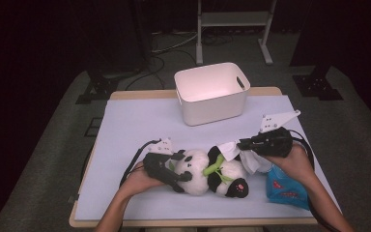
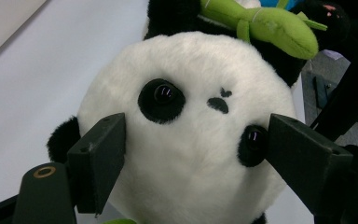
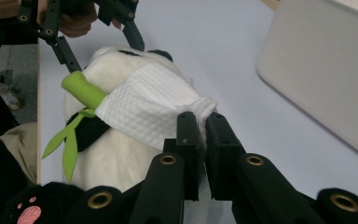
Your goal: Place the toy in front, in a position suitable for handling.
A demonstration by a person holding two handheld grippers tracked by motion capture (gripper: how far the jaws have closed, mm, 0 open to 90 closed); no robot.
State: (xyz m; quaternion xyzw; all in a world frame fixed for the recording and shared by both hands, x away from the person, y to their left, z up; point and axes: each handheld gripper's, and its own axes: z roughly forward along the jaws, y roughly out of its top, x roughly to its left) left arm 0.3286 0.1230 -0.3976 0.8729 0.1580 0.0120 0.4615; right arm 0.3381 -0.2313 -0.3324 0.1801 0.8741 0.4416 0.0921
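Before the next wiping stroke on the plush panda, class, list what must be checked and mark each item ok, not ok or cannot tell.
1. Left gripper clamps the black-and-white plush panda by its head, a jaw on each cheek: ok.
2. Right gripper is shut on the white embossed wipe: ok.
3. Wipe lies on the panda's body beside the green plush bamboo stalk: ok.
4. Panda rests on the pale blue table cover: ok.
5. White plastic bin stands apart at the far edge, out of the way: ok.
6. Blue wipes packet sealed: cannot tell.
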